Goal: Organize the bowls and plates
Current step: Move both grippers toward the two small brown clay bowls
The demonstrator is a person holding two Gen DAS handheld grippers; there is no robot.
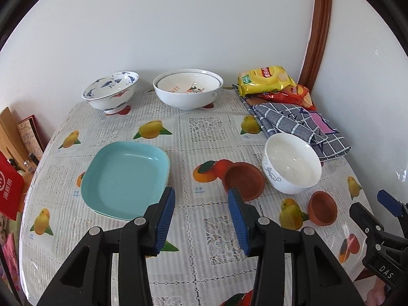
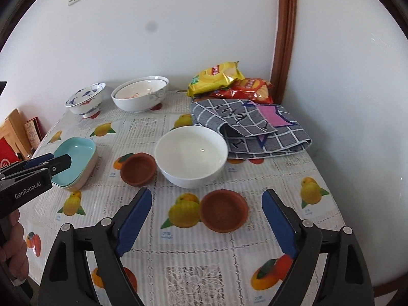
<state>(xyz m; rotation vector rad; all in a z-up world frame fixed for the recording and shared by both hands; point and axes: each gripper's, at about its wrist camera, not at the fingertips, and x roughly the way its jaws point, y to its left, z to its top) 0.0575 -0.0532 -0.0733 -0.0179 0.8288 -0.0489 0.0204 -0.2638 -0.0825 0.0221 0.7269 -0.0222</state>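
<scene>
A stack of square teal plates (image 1: 125,178) (image 2: 75,162) lies at the table's left. A white bowl (image 1: 292,163) (image 2: 191,156) stands mid-right, with a brown clay dish (image 1: 243,179) (image 2: 139,169) touching its left and a second clay dish (image 1: 322,211) (image 2: 224,210) in front. At the back stand a blue-patterned bowl (image 1: 111,91) (image 2: 85,99) and two nested white bowls (image 1: 188,88) (image 2: 140,94). My left gripper (image 1: 201,219) is open, empty, between the plates and the first clay dish. My right gripper (image 2: 207,219) is open and empty above the second clay dish.
A grey checked cloth (image 1: 301,127) (image 2: 250,127) and snack bags (image 1: 267,80) (image 2: 216,77) lie at the back right by a wooden door frame (image 2: 285,38). Boxes and a red package (image 1: 10,186) stand beside the table's left edge. The wall is close behind.
</scene>
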